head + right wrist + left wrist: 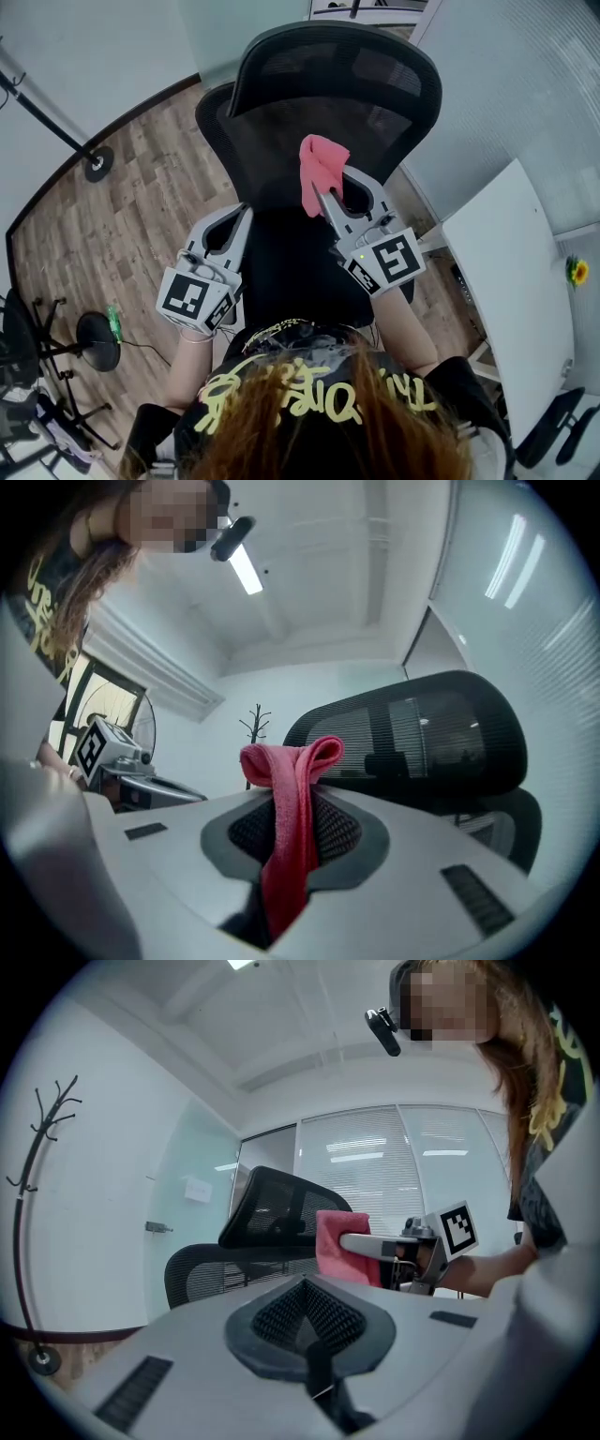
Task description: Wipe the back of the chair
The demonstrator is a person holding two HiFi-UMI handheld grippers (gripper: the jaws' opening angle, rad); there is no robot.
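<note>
Black mesh forms the tall curved backrest [281, 150] of the office chair, which stands directly in front of the person with a separate mesh headrest [337, 66] above it. A folded pink cloth [321, 169] is held up against the upper middle of that mesh, just under the headrest; whether it presses the surface or hangs a touch clear of it I cannot tell. The right gripper [325, 194] has its jaws closed on the cloth, whose folded end stands up past the tips while the rest trails down between the pads [333, 832]. The left gripper [242, 214] hangs lower and to the left, jaws together with nothing between them [309, 1321].

Wiping looks to be at its start or in an early stroke. The next move probably calls for firm contact and a sweep across or down the mesh, and the curved side edges need the cloth to follow round them.

Room is tighter on the right, where a white table [506, 281] and a frosted glass partition [525, 94] stand near. On the left is wooden floor [122, 216], with a coat stand [97, 164] well apart.
</note>
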